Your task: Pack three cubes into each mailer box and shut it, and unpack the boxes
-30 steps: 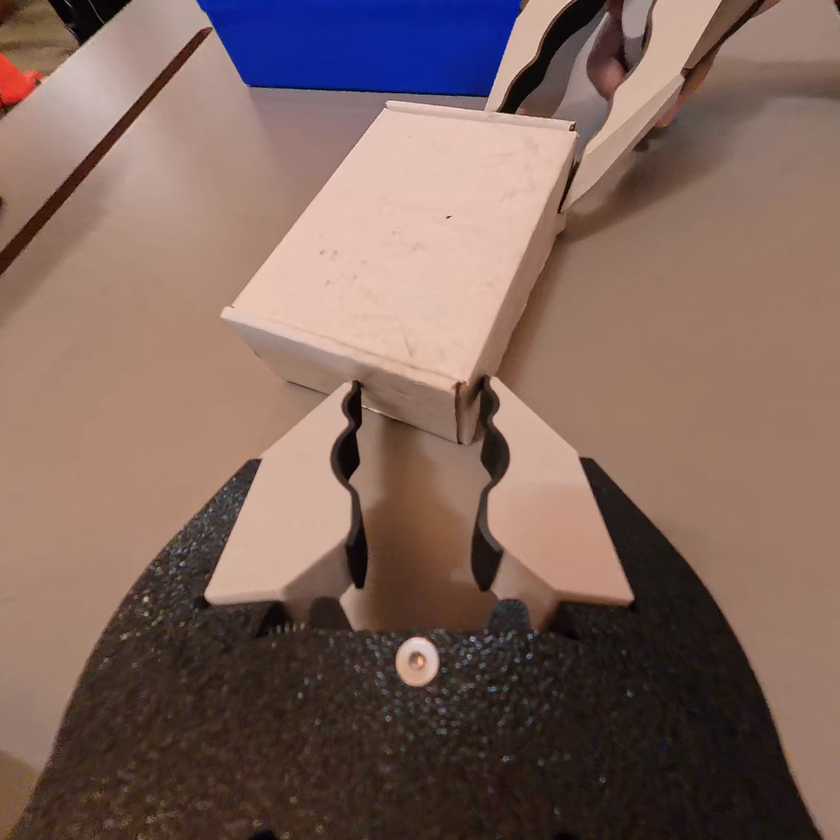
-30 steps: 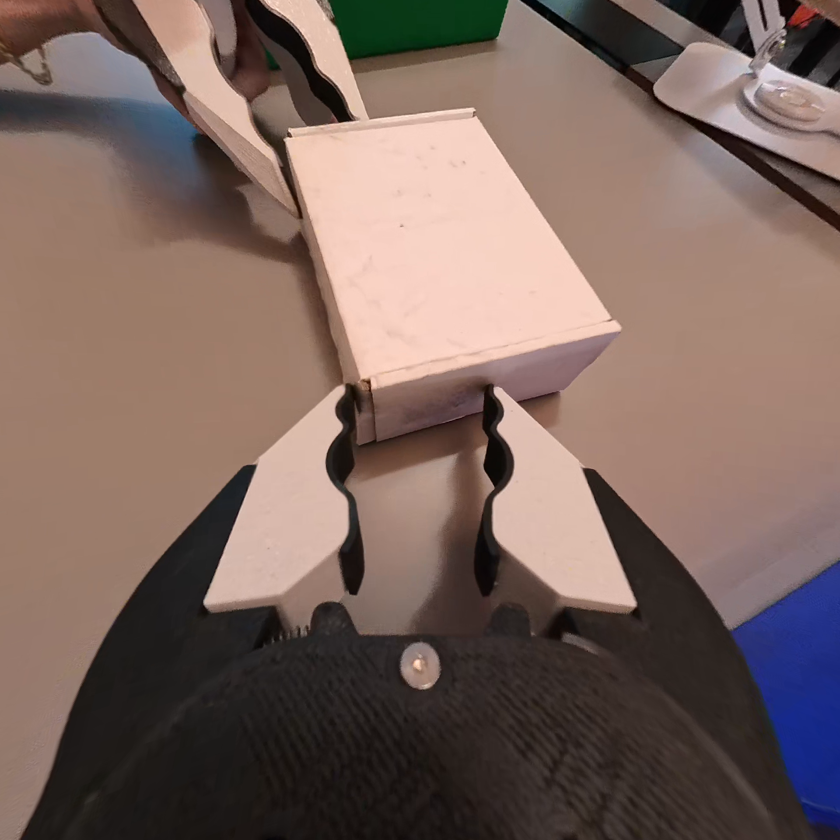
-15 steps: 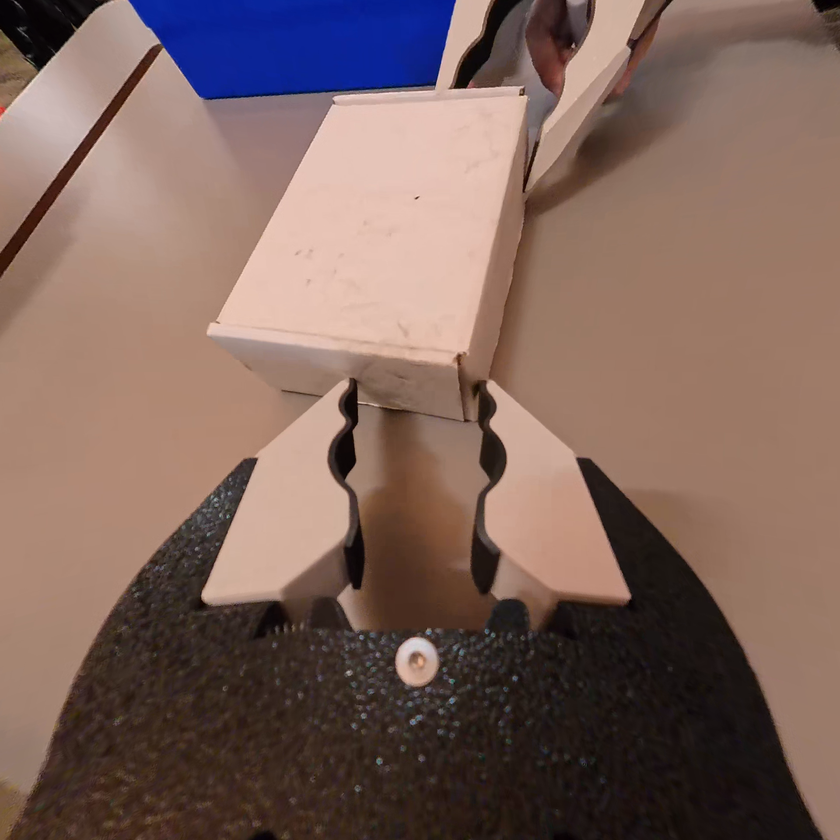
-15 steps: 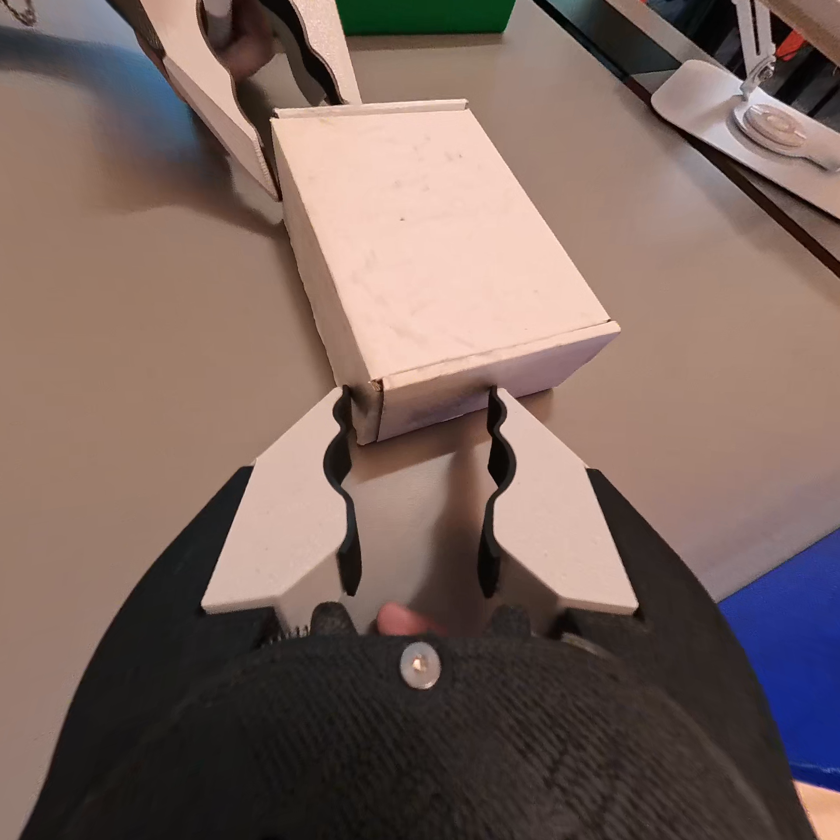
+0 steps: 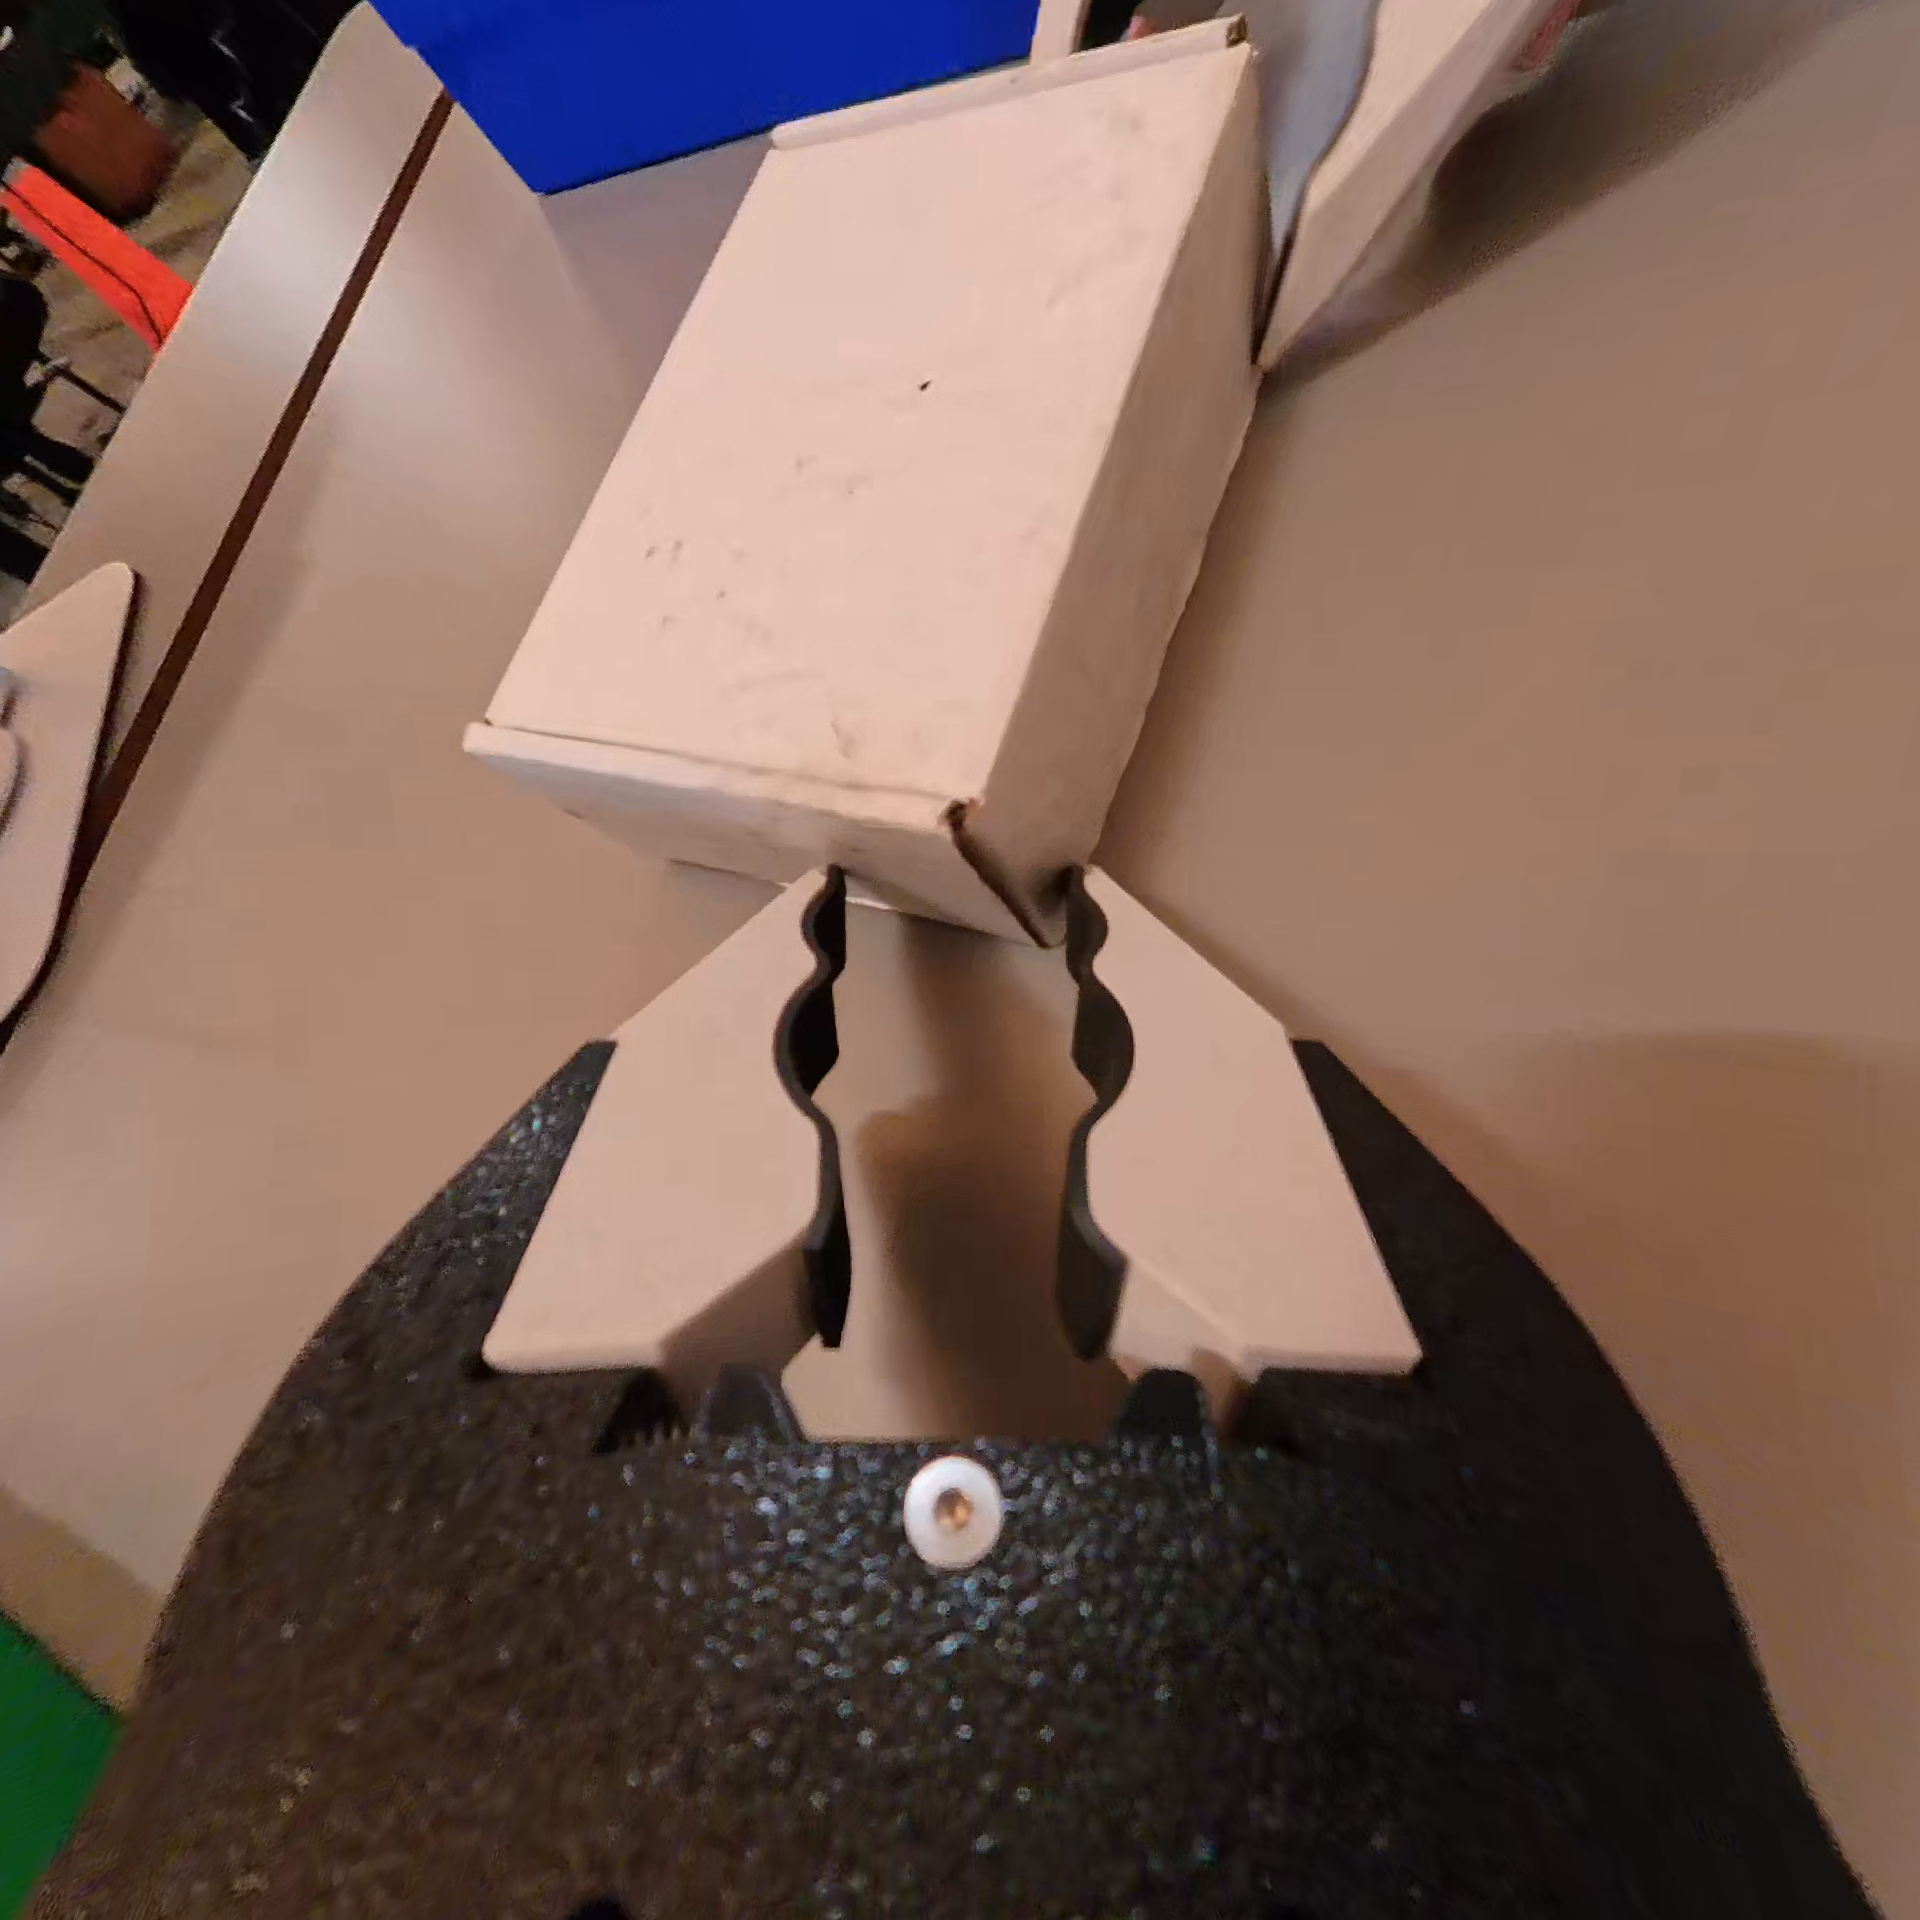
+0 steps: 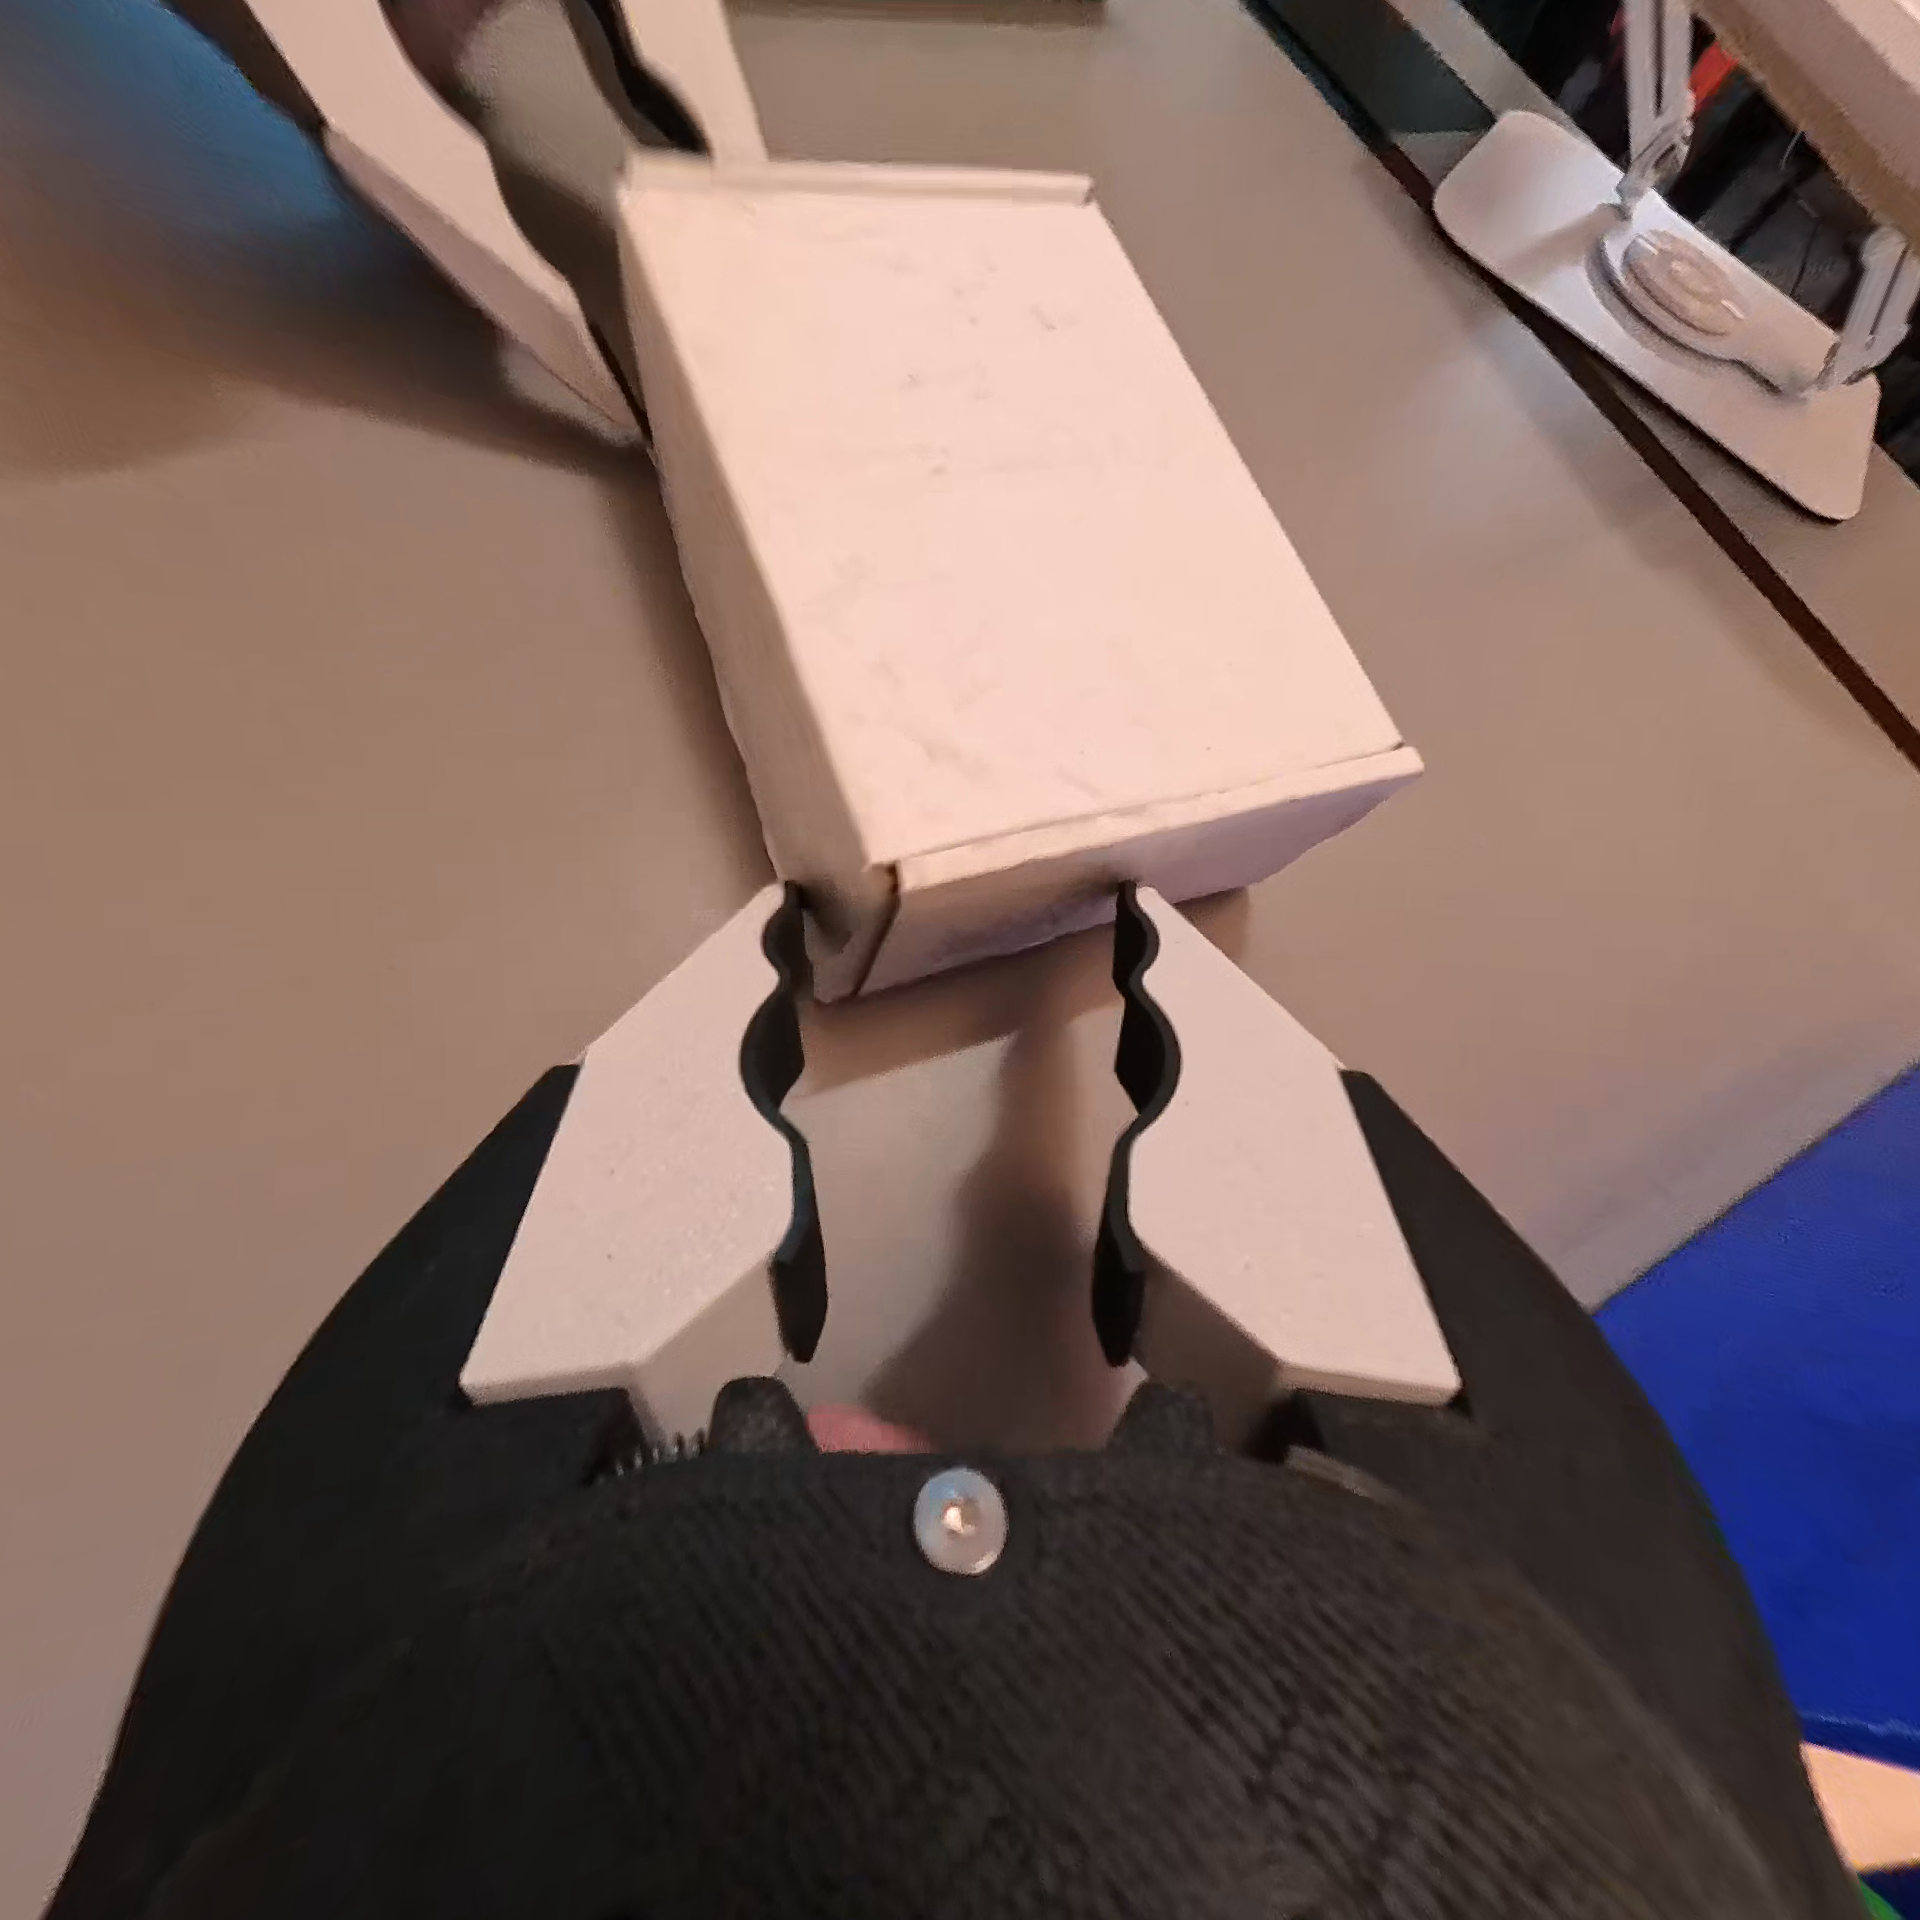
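A shut white mailer box (image 5: 883,499) lies on the tan table (image 5: 1558,727), and it also shows in the right wrist view (image 6: 997,540). My left gripper (image 5: 954,888) is open; its fingertips straddle the box's near right corner and touch it. My right gripper (image 6: 956,909) is open; its fingertips straddle the opposite end's near left corner. Each gripper shows at the box's far end in the other's view, the right gripper (image 5: 1351,208) and the left gripper (image 6: 488,281). The box looks tilted, pressed between the two grippers. No cubes show.
A blue bin (image 5: 675,73) stands behind the box and shows at the table's edge (image 6: 1766,1299). A green bin (image 5: 42,1704) is at lower left. A white stand base (image 6: 1662,312) sits on the neighbouring table. A flat cardboard piece (image 5: 52,779) lies at far left.
Both grippers have shifted while staying at opposite corners of the box. The box has turned and tilted between them. Neither gripper's finger gap has changed.
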`<action>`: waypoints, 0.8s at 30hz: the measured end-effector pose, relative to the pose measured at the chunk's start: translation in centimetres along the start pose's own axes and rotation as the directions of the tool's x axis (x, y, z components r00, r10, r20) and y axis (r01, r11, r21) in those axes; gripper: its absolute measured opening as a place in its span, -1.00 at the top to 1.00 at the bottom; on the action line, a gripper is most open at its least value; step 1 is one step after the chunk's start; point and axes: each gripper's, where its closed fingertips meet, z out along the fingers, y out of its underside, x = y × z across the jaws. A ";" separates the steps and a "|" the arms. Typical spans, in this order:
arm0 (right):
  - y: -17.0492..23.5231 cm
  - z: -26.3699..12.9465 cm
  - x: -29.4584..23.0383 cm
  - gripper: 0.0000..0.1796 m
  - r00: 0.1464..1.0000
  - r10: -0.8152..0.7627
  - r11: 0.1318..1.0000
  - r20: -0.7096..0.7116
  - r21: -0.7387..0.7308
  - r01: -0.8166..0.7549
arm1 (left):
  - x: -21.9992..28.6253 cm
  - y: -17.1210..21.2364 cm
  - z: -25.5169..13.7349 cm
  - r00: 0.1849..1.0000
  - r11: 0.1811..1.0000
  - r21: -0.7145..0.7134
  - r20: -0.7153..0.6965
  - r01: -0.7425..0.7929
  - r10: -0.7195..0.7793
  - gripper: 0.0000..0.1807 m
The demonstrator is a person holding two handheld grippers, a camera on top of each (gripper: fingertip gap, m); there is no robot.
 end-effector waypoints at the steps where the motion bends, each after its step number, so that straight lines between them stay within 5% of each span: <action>1: 0.3 0.2 0.0 0.32 0.998 -0.059 0.998 -0.019 -0.015 0.059 | -0.1 0.1 0.1 1.000 1.000 -0.008 0.011 -0.002 0.002 0.55; 5: 0.7 0.3 -0.2 0.37 0.999 -0.032 0.999 0.016 -0.014 0.032 | -0.4 0.1 0.3 1.000 1.000 -0.016 0.030 -0.002 0.003 0.49; 9: -0.3 -0.7 -0.3 -0.19 0.999 0.048 0.996 0.014 -0.075 -0.047 | -0.5 -0.1 -0.2 0.999 0.999 0.009 0.024 0.042 -0.042 0.20; 13: -5.3 -2.9 0.8 -0.33 0.998 -0.047 0.993 -0.045 -0.108 0.042 | -0.4 -1.3 -1.5 0.986 0.983 0.074 -0.018 0.169 -0.168 0.03; 24: -5.9 7.1 0.6 -0.44 0.958 -0.134 0.860 0.255 -0.451 0.241 | 0.0 -3.0 -2.8 0.951 0.935 0.176 -0.046 0.309 -0.306 -0.16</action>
